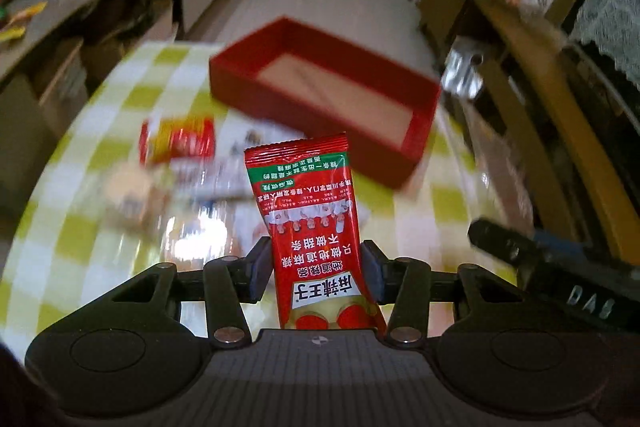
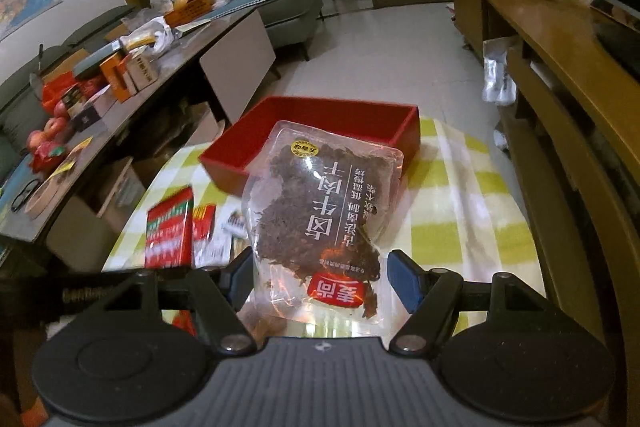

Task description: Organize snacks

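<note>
Item one: our left gripper, jaws drawn in tight on a red snack sachet, which stands upright between the blue pads, its top edge free above the fingers. Item two: our right gripper, jaws part-way apart with a clear pouch of dark dried meat between them; the left pad sits against the pouch's edge, while at the right pad we cannot tell whether there is contact. Item three: the red box, open-topped and with nothing visible on its pale floor in the left view; it rests on the far part of the checked tablecloth, near the cloth's far edge, with white floor beyond it. The pouch's upper end overlaps the box's near wall in the right view. Item four: loose stock on the cloth to the left of both grippers, namely a red and yellow packet and a blurred pile of clear wrappers nearer us. We note bare cloth to the right of the pouch, running to the table's right edge. Item five: a wooden cabinet close along the right side of the table. Item six: a low table crowded with boxes and fruit to the left, across a gap.
</note>
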Motion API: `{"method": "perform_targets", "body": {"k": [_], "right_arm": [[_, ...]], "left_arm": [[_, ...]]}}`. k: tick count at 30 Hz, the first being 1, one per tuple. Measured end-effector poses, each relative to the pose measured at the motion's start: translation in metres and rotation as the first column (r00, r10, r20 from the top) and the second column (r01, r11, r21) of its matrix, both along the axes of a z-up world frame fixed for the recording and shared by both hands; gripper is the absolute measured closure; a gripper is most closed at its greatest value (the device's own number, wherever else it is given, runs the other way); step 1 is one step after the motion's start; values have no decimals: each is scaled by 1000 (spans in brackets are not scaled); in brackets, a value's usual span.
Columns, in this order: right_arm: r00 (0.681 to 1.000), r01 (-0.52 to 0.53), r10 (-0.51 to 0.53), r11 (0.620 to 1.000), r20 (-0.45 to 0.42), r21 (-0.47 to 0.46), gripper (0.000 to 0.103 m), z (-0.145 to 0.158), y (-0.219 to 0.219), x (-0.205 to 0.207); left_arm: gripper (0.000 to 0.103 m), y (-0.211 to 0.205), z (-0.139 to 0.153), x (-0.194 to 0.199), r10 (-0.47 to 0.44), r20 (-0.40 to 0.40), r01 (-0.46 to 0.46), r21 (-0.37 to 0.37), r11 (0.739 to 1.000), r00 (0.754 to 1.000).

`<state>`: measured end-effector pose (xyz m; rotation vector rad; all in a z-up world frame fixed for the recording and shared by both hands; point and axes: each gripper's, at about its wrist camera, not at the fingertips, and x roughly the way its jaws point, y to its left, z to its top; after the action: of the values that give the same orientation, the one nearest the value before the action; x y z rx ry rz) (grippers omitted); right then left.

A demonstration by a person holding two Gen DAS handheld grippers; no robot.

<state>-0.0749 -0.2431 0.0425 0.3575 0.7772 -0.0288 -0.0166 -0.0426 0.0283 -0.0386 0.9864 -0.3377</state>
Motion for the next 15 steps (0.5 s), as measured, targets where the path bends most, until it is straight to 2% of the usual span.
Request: {"method": "perform_targets", "body": {"k": [4, 9, 15], "right_arm": [[1000, -21, 21, 998, -2, -57, 23, 0, 6, 53], [999, -7, 3, 996, -44, -93, 23, -20, -1, 119], [995, -9, -3, 993, -102, -114, 23, -56, -8, 179]], "left_arm": [[48, -14, 4, 56, 0, 46, 1, -3, 1000, 999], [48, -34, 2, 128, 15, 107, -14, -17, 1000, 994], [48, -61, -32, 201, 10, 122, -13, 22, 1000, 992]]}}
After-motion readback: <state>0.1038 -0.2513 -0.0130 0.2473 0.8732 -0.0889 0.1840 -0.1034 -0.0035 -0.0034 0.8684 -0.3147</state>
